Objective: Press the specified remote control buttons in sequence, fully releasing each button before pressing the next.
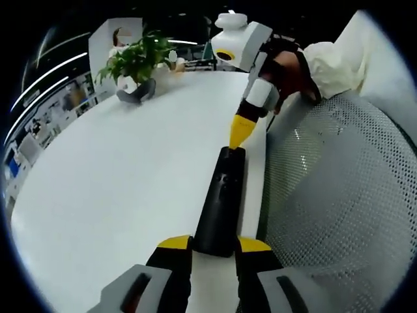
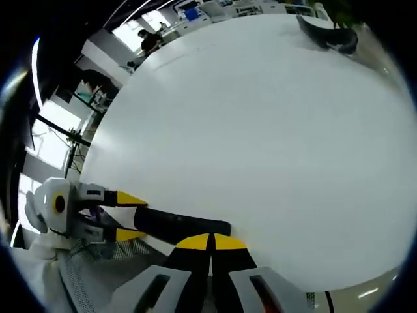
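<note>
A long black remote control (image 1: 220, 199) lies at the near edge of the white table (image 1: 117, 176). My left gripper (image 1: 214, 244) is shut on its near end, one yellow-tipped jaw on each side. My right gripper (image 1: 239, 134) comes down from the upper right, held by a gloved hand, its yellow tips pressed together and touching the remote's far end. In the right gripper view, my right gripper (image 2: 210, 242) is shut, its tips resting at the end of the remote (image 2: 179, 225). The left gripper (image 2: 133, 216) clamps the other end there.
A potted green plant (image 1: 135, 62) stands at the far side of the table, and its dark pot (image 2: 329, 36) also shows. A white mesh chair (image 1: 339, 195) sits close against the table edge beside the remote. A person (image 2: 150, 40) sits far off in the office.
</note>
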Tool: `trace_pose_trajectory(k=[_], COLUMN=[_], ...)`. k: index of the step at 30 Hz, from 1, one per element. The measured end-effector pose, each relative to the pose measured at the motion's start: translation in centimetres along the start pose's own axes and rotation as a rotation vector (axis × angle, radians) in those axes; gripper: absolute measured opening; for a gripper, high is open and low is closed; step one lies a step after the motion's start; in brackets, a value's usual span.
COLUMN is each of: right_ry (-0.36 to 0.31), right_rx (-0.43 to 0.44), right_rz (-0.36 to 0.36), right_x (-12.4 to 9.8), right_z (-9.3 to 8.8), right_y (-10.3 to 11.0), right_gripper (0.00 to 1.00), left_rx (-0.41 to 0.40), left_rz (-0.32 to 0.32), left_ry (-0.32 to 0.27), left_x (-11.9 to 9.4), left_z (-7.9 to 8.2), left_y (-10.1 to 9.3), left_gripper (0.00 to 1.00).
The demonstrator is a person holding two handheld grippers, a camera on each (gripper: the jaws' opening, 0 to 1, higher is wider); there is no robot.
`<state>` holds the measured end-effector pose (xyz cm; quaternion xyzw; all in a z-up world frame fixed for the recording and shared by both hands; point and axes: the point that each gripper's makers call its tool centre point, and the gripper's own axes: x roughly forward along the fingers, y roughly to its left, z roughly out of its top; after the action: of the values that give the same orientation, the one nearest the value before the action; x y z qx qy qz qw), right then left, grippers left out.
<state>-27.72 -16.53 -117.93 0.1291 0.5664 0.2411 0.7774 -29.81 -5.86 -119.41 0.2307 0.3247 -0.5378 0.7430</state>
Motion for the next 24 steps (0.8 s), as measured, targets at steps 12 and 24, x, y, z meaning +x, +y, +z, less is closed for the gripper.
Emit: trace_pose_trajectory(k=[12,24], right_ry=[0.003,-0.01], right_rx=[0.001,-0.009], right_rz=[0.011,-0.017], right_x=[0.6,0.53], right_z=[0.09,0.18], right_y=[-0.11,-0.41], right_gripper=[0.0,0.0], left_rx=[0.032,0.034], left_rz=[-0.024,-0.037], left_ry=[-0.007,-0.011], left_x=[0.22,0.29], left_z=[0.27,0.32], left_y=[-0.49,-0.66], left_gripper=[0.24,0.24])
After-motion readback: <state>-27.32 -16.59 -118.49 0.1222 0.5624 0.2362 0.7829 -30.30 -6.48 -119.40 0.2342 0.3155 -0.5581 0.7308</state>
